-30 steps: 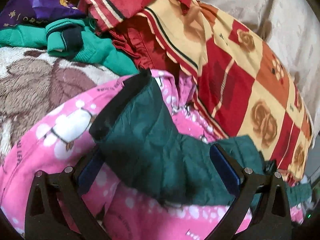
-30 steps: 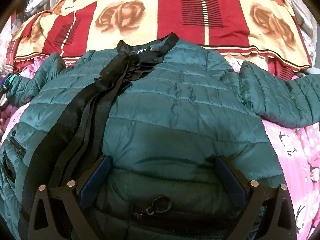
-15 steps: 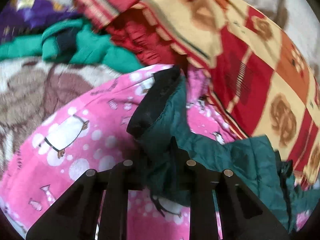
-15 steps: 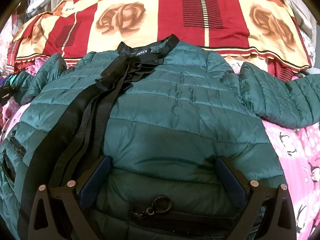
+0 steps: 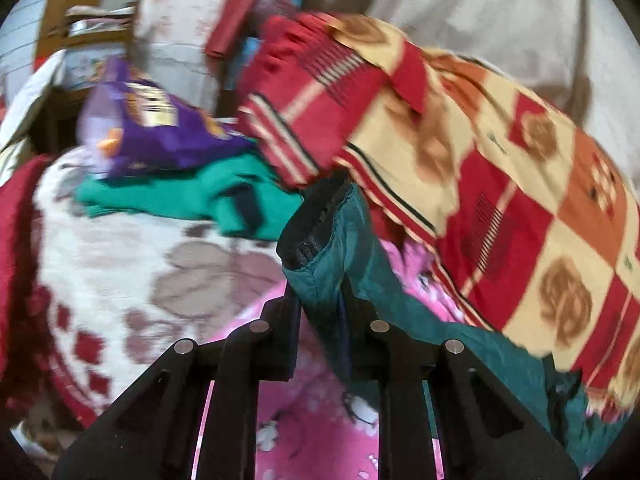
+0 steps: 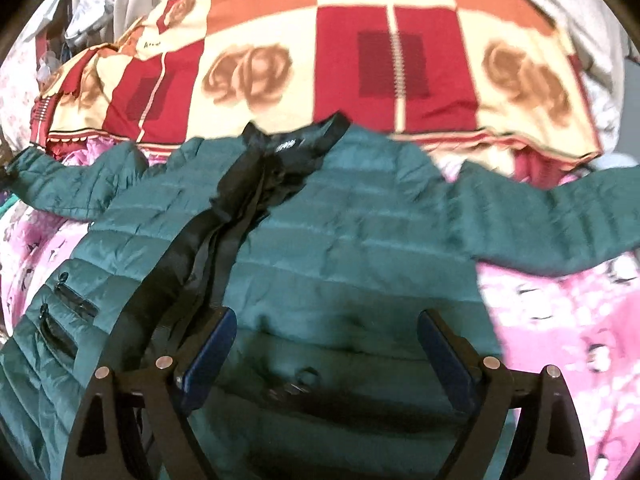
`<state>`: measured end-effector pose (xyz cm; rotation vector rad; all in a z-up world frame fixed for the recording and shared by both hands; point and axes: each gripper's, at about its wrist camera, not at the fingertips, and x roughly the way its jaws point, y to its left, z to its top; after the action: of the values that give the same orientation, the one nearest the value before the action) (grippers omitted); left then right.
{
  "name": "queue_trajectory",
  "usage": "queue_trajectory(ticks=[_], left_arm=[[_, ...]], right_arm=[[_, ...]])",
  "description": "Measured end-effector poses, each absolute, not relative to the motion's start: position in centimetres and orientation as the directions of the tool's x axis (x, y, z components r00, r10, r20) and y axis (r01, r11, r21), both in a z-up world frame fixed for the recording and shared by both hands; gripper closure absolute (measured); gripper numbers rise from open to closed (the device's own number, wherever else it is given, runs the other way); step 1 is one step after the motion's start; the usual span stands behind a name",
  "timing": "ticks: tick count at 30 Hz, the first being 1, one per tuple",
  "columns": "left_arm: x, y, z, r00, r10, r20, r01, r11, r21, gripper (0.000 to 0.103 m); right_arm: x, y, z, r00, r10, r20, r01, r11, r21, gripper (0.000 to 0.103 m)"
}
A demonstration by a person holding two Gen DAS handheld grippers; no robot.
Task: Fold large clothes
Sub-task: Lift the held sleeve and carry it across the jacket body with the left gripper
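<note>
The dark green puffer jacket (image 6: 360, 240) was lying front-up on a pink penguin-print blanket (image 6: 560, 340), collar toward a red-and-cream rose quilt (image 6: 280, 60). Left tongs (image 5: 320, 304) were clamped on its sleeve cuff (image 5: 320, 240), holding it up off the bedding. Right tongs (image 6: 326, 344) were over the hem, jaws wide but closing, pads not gripping anything. Teal sweater (image 5: 192, 196) piled behind.

A red, cream and orange rose-patterned blanket (image 6: 360, 60) is lying across the back. A pink penguin-print blanket (image 6: 560, 340) is spreading underneath. A purple snack bag (image 5: 160, 128) is resting on a bright green garment (image 5: 208, 196), which is lying on a cream floral fleece blanket (image 5: 120, 260).
</note>
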<state>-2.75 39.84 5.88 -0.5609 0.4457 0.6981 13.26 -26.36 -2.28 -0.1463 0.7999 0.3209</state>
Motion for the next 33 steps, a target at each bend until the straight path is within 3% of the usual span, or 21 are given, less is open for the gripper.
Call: queue_trajectory(ticks=[5,13,27,33], left_arm=[[-2.0,37.4,7.3,0.719,0.434,-0.544,-0.656,0.681,-0.324,0.088],[6.5,24.6,8.5,0.852,0.148,-0.503,-0.359,0.864,-0.354,0.088],[17.6,7.1,-0.7,0.786,-0.133,-0.604,-0.217,0.856,-0.47,0.088],[19.9,2.2,-2.7,0.758,-0.257,-0.6,-0.135,0.837,-0.53,0.088]], right_arm=[[11.6,-29.8,-0.6,0.693,0.111,-0.712,-0.237,0.968,-0.079,0.012],[11.5,-37.2,0.1,0.681,0.027,-0.732,-0.074,0.997,-0.031,0.012],[10.9,-41.9,0.5,0.664,0.021,-0.748,0.006,0.999,0.034,0.012],[11.6,-43.0,-0.6,0.627,-0.016,-0.779,0.034,0.999,0.007,0.012]])
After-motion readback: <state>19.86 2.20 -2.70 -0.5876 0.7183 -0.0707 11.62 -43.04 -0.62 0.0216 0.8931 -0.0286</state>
